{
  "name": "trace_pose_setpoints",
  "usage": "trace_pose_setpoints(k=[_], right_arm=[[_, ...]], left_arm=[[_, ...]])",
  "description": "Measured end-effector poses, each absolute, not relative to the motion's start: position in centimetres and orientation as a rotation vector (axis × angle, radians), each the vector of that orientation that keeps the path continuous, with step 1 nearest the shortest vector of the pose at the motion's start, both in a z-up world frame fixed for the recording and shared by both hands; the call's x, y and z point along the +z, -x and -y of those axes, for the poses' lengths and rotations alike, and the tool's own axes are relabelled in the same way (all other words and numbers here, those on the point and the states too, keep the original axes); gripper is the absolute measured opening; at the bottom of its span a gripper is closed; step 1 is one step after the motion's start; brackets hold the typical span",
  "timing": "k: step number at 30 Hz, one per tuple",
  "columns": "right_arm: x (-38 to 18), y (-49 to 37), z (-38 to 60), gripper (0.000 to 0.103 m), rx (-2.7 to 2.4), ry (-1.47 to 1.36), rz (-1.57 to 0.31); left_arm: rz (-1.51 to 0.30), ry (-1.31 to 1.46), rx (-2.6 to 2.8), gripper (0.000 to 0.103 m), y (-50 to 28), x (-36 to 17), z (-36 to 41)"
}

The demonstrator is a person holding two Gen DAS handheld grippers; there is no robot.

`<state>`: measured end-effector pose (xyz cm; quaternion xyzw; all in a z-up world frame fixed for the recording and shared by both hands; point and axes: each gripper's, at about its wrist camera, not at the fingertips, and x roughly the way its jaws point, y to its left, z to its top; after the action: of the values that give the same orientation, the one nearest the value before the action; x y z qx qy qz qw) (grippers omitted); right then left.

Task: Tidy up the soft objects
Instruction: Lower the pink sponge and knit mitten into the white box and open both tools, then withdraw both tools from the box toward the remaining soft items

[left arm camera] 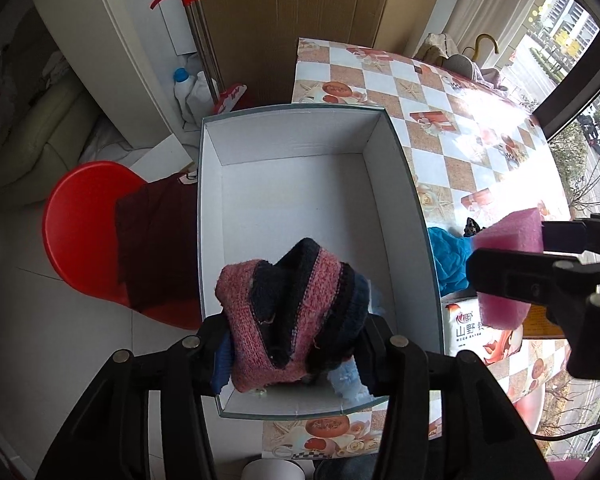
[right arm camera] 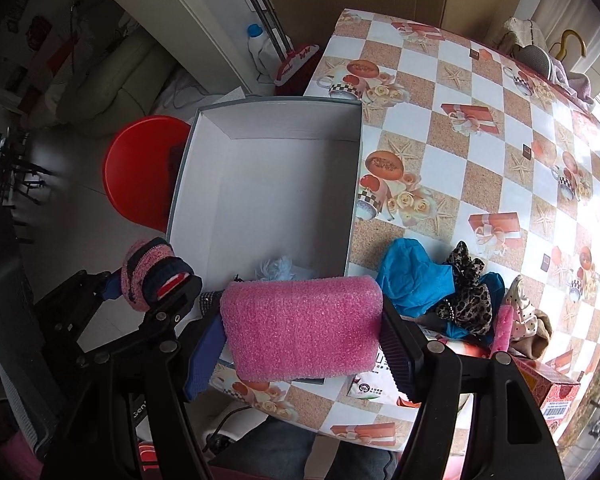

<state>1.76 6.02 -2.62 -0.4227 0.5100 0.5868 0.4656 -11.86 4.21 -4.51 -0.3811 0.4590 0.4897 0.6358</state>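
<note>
Where writing can be read at all, it sits on the white tissue pack (left arm camera: 474,330) just right of the box, printed with the Chinese characters 山野 beside a red logo; a red patterned carton (right arm camera: 548,388) at the table's near right edge carries a barcode too small to read. Over the near end of the open white cardboard box (left arm camera: 292,184), the left gripper (left arm camera: 296,344) is clamped on a pink-and-navy striped knitted item (left arm camera: 296,312), held above the box floor. Beside it to the right, the right gripper (right arm camera: 300,328) squeezes a pink rectangular foam sponge (right arm camera: 304,326) between its pads, level, above the box's near right corner. A pale blue fluffy item (right arm camera: 278,268) lies inside the box. On the checked tablecloth (right arm camera: 440,160), a crumpled blue cloth (right arm camera: 414,280) touches a leopard-print scrunchie (right arm camera: 468,288).
</note>
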Motion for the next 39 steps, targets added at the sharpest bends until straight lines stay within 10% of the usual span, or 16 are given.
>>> trace_pose_setpoints(k=[6, 12, 39], right_arm=[[-3.3, -1.2, -7.3, 0.075, 1.451, 1.011, -1.351], [-3.4, -1.8, -7.5, 0.099, 1.457, 0.945, -1.399], [-4.1, -17.8, -2.1, 0.100, 1.074, 0.873, -1.429]], left_arm=[[-1.039, 0.949, 1.134, 0.070, 12.7, -5.1, -4.7], [-1.004, 0.999, 1.146, 0.097, 13.7, -5.3, -4.8], [-1.177, 0.857, 0.895, 0.097, 3.7, -6.0, -4.8]])
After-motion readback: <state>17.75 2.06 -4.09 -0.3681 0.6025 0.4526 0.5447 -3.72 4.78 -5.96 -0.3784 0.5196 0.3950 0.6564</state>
